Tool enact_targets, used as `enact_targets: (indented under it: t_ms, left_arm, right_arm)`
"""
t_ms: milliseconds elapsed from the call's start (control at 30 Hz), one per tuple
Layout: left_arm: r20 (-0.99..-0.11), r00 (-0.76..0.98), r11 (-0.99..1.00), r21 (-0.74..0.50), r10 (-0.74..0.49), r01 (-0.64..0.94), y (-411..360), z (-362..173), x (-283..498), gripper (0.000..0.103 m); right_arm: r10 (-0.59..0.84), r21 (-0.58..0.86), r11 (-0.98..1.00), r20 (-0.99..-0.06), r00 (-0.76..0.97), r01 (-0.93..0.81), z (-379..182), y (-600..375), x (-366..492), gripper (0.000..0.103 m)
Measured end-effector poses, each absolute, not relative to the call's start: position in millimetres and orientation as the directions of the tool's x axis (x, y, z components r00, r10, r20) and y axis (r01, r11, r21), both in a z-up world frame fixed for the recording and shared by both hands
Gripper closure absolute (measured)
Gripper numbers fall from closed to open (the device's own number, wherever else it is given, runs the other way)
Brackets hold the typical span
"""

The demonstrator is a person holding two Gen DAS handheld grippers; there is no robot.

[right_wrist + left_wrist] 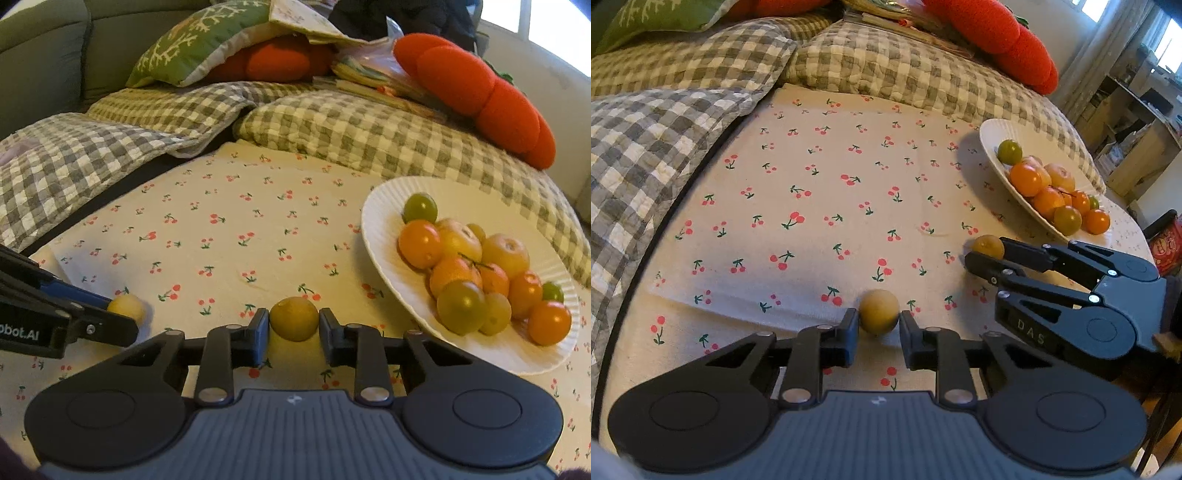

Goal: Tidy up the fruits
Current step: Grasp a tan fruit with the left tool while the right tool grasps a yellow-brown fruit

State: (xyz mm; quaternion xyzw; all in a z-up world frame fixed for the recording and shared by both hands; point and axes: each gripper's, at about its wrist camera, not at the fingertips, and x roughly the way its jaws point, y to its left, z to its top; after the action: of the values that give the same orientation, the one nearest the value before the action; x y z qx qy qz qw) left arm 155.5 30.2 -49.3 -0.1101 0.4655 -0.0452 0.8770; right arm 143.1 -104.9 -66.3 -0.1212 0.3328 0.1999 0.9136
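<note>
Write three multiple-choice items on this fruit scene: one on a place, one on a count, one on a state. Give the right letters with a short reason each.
1. Where does the white plate of fruit stand, seen from the right wrist camera?
A. to the right of the right gripper
B. to its left
C. on the checked cushion

2. How many loose fruits lie on the cherry-print cloth, off the plate?
A. none
B. two
C. five

3. What is the state of the left gripper?
A. wide open over bare cloth
B. shut on a small yellow fruit
C. holding the plate

Key: 1 A, the plate sits at the right of that view. 2 B, the small yellow fruit and a yellow-orange fruit, one at each gripper. 3 B, both pads press its sides.
</note>
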Motion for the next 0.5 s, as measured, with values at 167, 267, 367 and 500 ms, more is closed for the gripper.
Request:
enact_targets:
  t_ms: [167,267,367,500]
  left_arm:
    - [-0.8,0.57,0.97,-0.242,-0.187,-0.021,29,-45,154,0.092]
    - [-0.791,0.581,0.968,-0.249,-0.189,-0.025,28,-39,153,0.092]
    - [-0.78,0.594,0.965,-0.26,-0.195,-0.024,25,-32,153,0.092]
    - [-0.758,0.62,0.963,-0.269,-0.2,-0.018,18,-19,152,0.092]
  right_arm:
    - [0.294,-0.08,0.891,-0.649,0.702,-0.447,-59,-105,141,0.077]
    - [0.307,-0.061,0.894,-0.64,0.705,-0.444,-52,-106,141,0.077]
    - [0.311,-0.049,0.899,-0.629,0.712,-0.436,-46,-108,140,0.077]
    - [0.32,-0.019,0.909,-0.607,0.727,-0.417,-34,-115,139,0.077]
